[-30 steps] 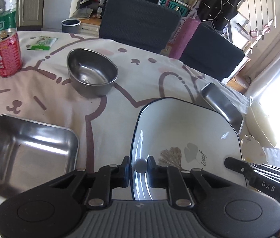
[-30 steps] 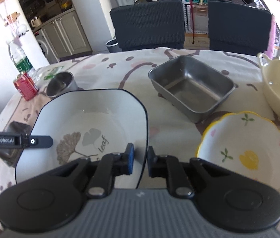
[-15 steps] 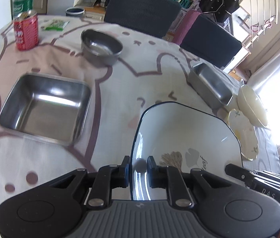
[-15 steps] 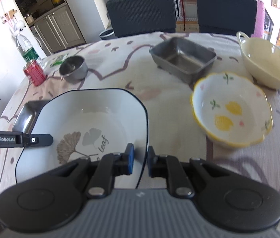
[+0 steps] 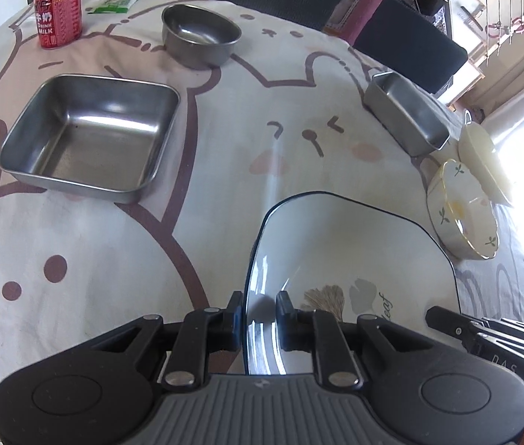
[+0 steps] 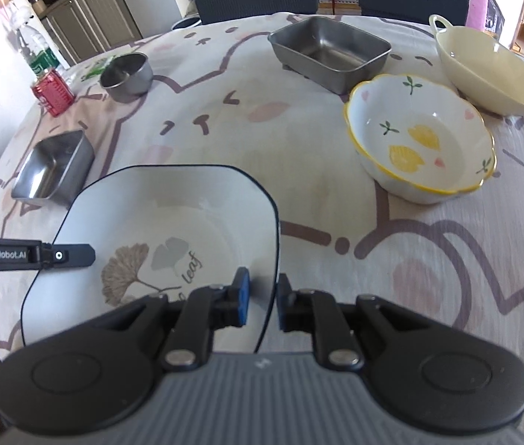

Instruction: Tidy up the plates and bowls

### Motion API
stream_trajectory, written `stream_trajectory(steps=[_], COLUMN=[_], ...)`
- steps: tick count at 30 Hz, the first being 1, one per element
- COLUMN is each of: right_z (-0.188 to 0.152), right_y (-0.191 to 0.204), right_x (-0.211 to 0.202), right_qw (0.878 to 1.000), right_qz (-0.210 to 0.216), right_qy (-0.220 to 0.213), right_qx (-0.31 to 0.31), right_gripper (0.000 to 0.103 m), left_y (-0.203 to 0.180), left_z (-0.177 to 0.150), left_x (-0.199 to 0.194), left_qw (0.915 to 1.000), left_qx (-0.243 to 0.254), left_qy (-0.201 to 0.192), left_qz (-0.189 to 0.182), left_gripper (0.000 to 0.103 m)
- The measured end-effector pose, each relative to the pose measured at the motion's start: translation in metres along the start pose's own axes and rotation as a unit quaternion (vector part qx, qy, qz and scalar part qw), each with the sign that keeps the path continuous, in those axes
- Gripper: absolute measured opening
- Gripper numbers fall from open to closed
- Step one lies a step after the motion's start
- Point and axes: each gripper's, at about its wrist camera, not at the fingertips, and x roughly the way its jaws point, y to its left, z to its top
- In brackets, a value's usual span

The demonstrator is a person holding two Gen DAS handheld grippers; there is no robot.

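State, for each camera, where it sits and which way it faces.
Left wrist: rides the left tongs, angled down at the table; they clamp the leaf plate at its left rim; right tongs' tip shows.
Right wrist: rides the right tongs, angled down, clamped on the plate's right rim; fingertips at left.
Shared: plate, steel pans, flowered bowl.

plate (image 6: 158, 215) nearest, square tray (image 5: 91, 129) left, round bowl (image 5: 201, 37) behind it, flowered bowl (image 6: 419, 137) right, before handled bowl (image 6: 488, 70)
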Motion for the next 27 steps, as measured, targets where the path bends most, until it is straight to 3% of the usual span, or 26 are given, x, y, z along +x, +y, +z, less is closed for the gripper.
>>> stream_trajectory(steps=[21,27], right_z=[0.006,0.005], right_y=[0.004,0.008], right_x=[0.019,0.019], right_qw=[1.0,0.999], right_qz=[-0.012,-0.017], right_qy=[0.022,0.028], right_qx=[-0.003,-0.014], right_gripper=[0.019,0.019], left_y=[0.007,0.003], left_z=[0.008,0.006], left_x=[0.018,0.022], left_qw=[0.9995,0.9985], left_qx=[-0.011,0.015], left_qy=[0.019,0.028], left_qz=[0.023,0.044], left_gripper=[0.024,0.023])
